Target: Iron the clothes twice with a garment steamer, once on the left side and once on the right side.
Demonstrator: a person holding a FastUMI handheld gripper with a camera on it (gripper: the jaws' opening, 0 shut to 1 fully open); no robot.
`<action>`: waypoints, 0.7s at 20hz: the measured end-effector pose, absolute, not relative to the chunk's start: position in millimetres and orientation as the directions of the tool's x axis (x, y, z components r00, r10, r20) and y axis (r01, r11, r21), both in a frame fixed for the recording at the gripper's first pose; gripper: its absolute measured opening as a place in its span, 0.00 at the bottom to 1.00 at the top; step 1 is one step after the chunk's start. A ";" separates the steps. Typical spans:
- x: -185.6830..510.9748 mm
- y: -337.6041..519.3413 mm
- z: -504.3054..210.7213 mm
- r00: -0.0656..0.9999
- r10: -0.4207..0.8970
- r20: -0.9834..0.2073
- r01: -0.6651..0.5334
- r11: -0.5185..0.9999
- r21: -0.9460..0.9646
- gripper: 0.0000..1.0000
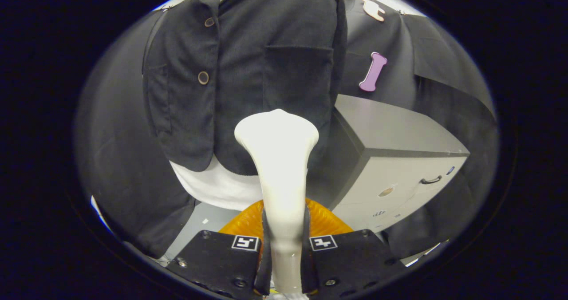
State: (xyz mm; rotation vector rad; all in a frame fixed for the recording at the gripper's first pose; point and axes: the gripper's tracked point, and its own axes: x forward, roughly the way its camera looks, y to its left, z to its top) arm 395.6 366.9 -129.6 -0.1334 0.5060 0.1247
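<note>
A: What is being held by the hand-held gripper [284, 246]?

B: The white handle of the garment steamer [278, 167] is being clamped between its two fingers, which are pressing on it from both sides. The steamer's broad head is being pointed up, just ahead of the fingers, at the lower hem of the black jacket [248, 69].

A: And how is the jacket being displayed?

B: It is being hung upright, with two buttons seen on one front panel and a patch pocket on the other. A white garment [213, 184] is being shown below its hem. An orange ribbed part [326, 222] is being seen behind the handle, and a grey cabinet [390, 167] is standing beside the jacket.
</note>
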 end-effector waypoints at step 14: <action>331.0 469.8 58.6 0.947 0.206 -0.247 -0.223 0.974 -0.044 0.29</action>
